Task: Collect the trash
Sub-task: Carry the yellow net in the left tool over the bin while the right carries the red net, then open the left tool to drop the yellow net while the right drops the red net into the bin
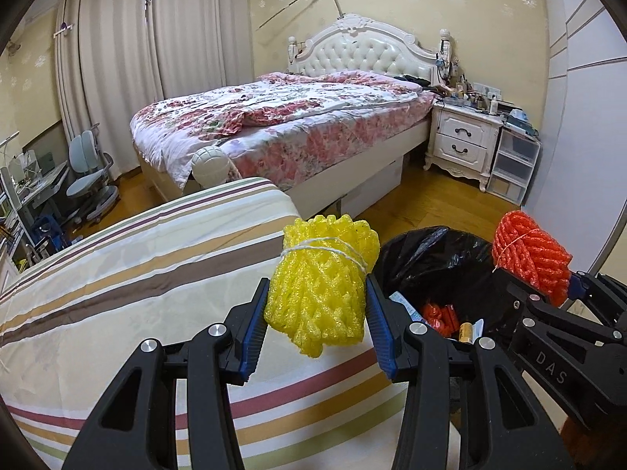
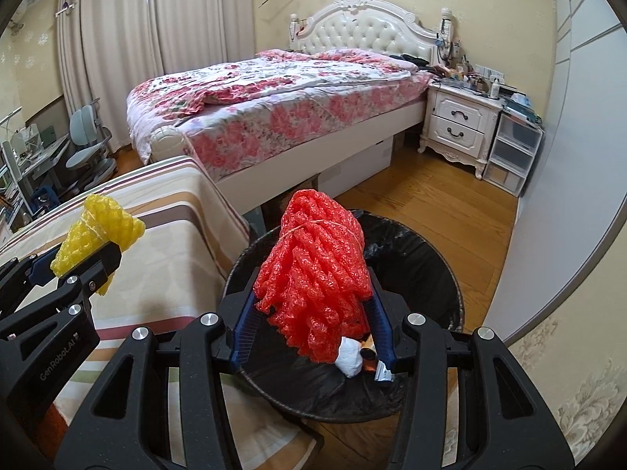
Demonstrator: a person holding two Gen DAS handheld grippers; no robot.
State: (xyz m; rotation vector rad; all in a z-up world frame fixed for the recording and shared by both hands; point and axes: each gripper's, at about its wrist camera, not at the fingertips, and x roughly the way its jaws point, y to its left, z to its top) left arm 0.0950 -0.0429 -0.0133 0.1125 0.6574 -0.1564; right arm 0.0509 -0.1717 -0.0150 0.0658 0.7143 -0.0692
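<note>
My left gripper (image 1: 317, 305) is shut on a yellow foam-net bundle (image 1: 321, 282) tied with white string, held above the edge of the striped cloth surface (image 1: 137, 274), just left of the bin. My right gripper (image 2: 313, 313) is shut on a red foam-net bundle (image 2: 313, 270), also tied with string, held over the open mouth of the black-lined trash bin (image 2: 439, 274). The bin (image 1: 427, 258) holds several scraps. The red bundle (image 1: 529, 258) and the yellow bundle (image 2: 98, 235) each show in the other wrist view.
A bed (image 1: 282, 117) with a floral quilt stands beyond. A white nightstand (image 1: 462, 137) and plastic drawers (image 1: 513, 164) are at the right. A desk chair (image 1: 86, 172) stands at the left by the curtains. Wooden floor (image 2: 431, 196) surrounds the bin.
</note>
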